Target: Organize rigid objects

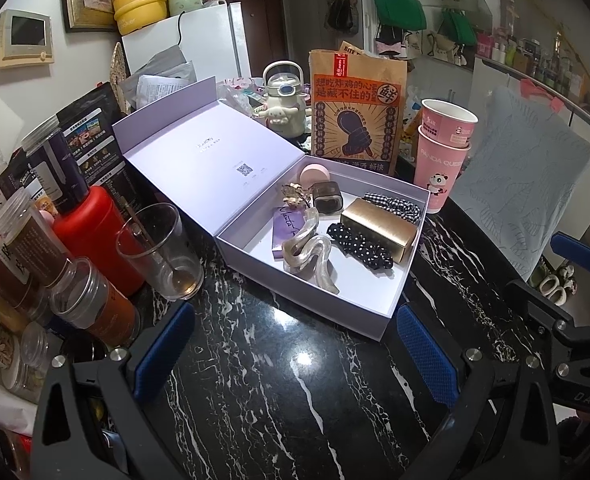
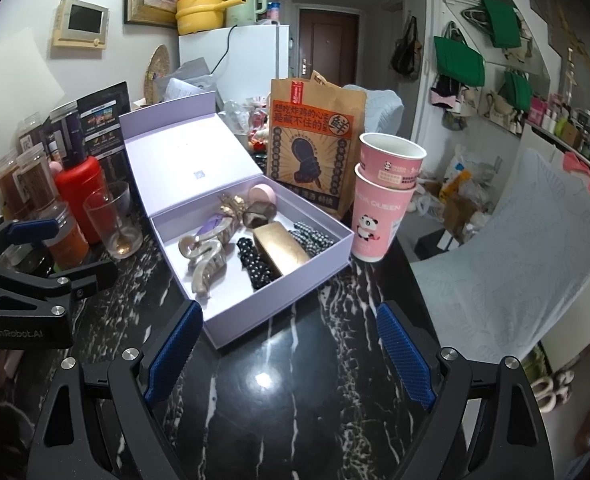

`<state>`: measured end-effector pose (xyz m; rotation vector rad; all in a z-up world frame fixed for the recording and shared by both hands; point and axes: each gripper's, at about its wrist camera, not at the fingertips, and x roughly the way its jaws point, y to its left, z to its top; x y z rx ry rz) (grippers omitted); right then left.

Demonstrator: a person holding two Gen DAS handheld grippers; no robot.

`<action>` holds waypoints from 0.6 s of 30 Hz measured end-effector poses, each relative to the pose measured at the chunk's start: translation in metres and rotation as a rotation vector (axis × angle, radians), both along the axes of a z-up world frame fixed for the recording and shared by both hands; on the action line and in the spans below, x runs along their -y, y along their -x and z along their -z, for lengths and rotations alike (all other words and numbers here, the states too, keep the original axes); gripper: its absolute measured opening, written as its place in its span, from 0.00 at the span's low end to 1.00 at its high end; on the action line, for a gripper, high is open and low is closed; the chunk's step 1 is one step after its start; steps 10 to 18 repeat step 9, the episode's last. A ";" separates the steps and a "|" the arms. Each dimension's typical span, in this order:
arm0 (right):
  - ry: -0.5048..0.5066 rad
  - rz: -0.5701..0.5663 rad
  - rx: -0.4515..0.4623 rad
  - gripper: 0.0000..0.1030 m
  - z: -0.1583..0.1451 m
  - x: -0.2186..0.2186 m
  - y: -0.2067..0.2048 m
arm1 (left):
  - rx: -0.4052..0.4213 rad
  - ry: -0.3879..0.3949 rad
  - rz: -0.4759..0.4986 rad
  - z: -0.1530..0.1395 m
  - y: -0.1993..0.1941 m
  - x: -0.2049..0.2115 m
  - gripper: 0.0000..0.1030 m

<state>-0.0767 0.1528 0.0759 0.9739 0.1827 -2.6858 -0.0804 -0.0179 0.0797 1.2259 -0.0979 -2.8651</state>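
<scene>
An open lavender box (image 1: 295,300) (image 2: 319,276) sits on the black marble counter, lid (image 1: 211,156) folded back. Inside lie a gold case (image 1: 379,228) (image 2: 281,250), a pearly hair claw (image 1: 311,258) (image 2: 203,256), a purple card (image 1: 289,230), a dotted scrunchie (image 1: 359,248) (image 2: 255,264), a checked scrunchie (image 1: 395,204), a dark cube (image 1: 327,198) and a pink egg (image 1: 314,174) (image 2: 264,194). My left gripper (image 1: 295,344) is open and empty just before the box. My right gripper (image 2: 289,348) is open and empty at the box's near corner.
A glass with a spoon (image 1: 159,248) (image 2: 115,220), a red bottle (image 1: 95,236) and several jars (image 1: 35,248) crowd the left. Stacked pink paper cups (image 1: 443,148) (image 2: 383,196) and a brown paper bag (image 1: 355,112) (image 2: 315,140) stand behind the box. A chair back (image 2: 515,272) is at the right.
</scene>
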 end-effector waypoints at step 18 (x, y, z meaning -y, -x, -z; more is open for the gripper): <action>0.000 0.020 0.023 0.87 0.006 -0.004 0.003 | -0.008 -0.012 0.019 0.007 -0.001 -0.002 1.00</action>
